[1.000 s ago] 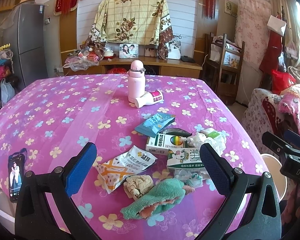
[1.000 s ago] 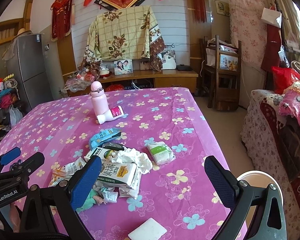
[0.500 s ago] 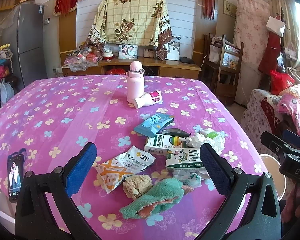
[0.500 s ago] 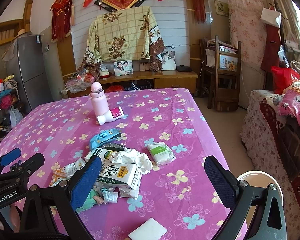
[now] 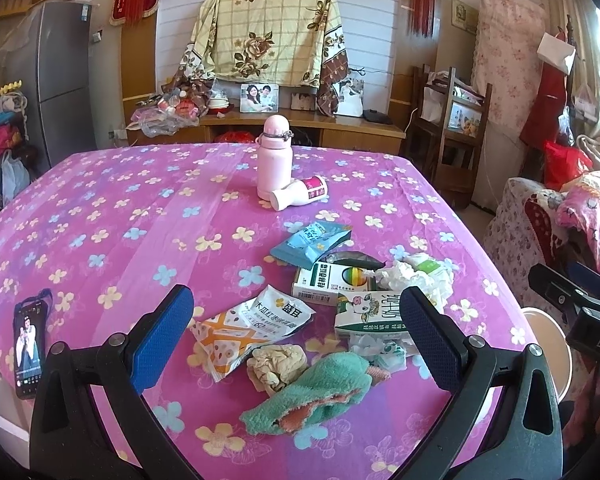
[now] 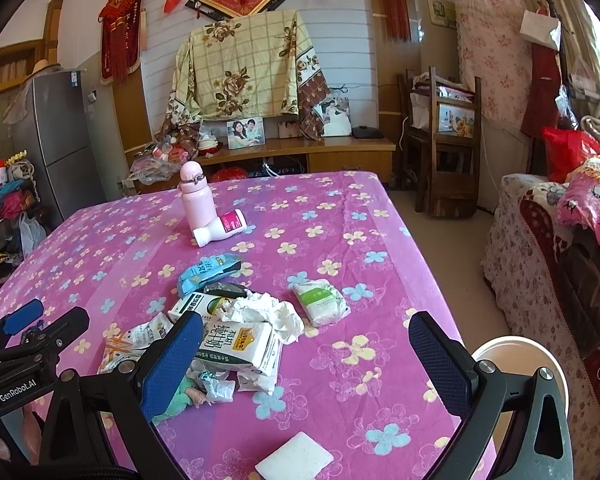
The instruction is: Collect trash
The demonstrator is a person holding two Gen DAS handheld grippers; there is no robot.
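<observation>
A heap of trash lies on the pink flowered tablecloth (image 5: 100,216): a white snack wrapper (image 5: 256,324), a crumpled beige paper ball (image 5: 276,364), a green towel (image 5: 312,392), a milk carton (image 5: 370,316), a white-green box (image 5: 328,284), a blue packet (image 5: 312,242) and crumpled tissue (image 5: 416,276). My left gripper (image 5: 296,340) is open and empty, held above the wrapper and paper ball. My right gripper (image 6: 308,364) is open and empty, over the table's near right part, with the milk carton (image 6: 240,344) by its left finger. A tissue pack (image 6: 320,302) lies ahead.
A pink flask (image 5: 274,164) stands mid-table with a white bottle (image 5: 300,198) lying against it. A phone (image 5: 30,340) lies at the near left edge. A white bin (image 6: 516,364) stands off the table's right side. A white pad (image 6: 294,460) lies near the front edge.
Both grippers have stayed open; the views have shifted only slightly. Nothing on the table has moved.
</observation>
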